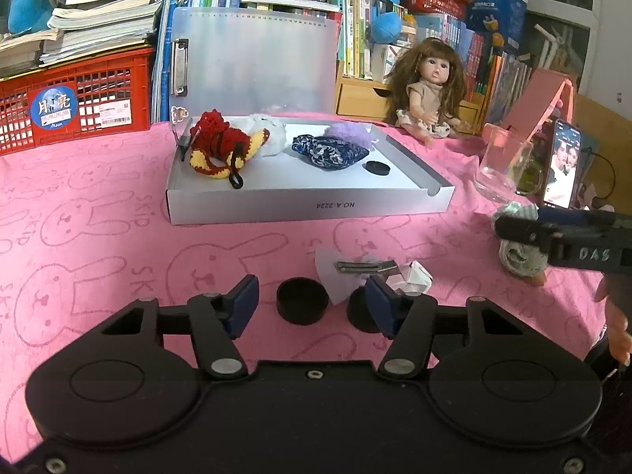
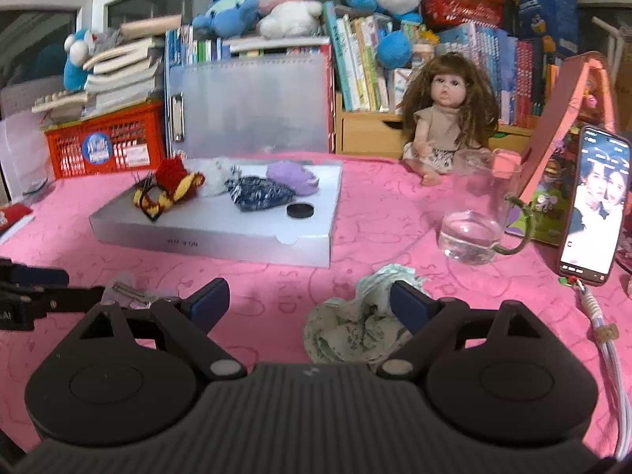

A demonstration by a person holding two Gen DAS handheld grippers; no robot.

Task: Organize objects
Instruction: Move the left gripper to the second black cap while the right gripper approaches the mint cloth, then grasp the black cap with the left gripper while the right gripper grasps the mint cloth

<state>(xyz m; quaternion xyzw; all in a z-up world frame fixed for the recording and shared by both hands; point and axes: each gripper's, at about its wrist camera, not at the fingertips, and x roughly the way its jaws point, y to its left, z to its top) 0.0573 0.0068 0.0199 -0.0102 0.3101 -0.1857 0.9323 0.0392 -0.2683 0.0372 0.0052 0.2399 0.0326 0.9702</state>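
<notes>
**Two grippers low over the pink cloth, jaws apart**

Between the left gripper's (image 1: 312, 306) blue pads sits a round black cap (image 1: 302, 305), clear of both pads; the jaws stand partly spread and grip nothing. A second black cap (image 1: 357, 310) lies half hidden behind the right-hand pad. Just beyond the fingertips lie a metal clip (image 1: 365, 268) and a crumpled white paper (image 1: 414, 278).

The right gripper (image 2: 312, 304) has its jaws spread wide, and a green-patterned cloth bundle (image 2: 351, 333) lies against the inner side of its right-hand finger, unpinched.

Farther ahead of both stands the grey tray (image 1: 308, 207), holding a red-and-yellow crocheted pouch (image 1: 221, 146), a dark blue patterned pouch (image 1: 330, 152), a purple pompom (image 1: 347, 134) and another black cap (image 1: 377, 167).
</notes>
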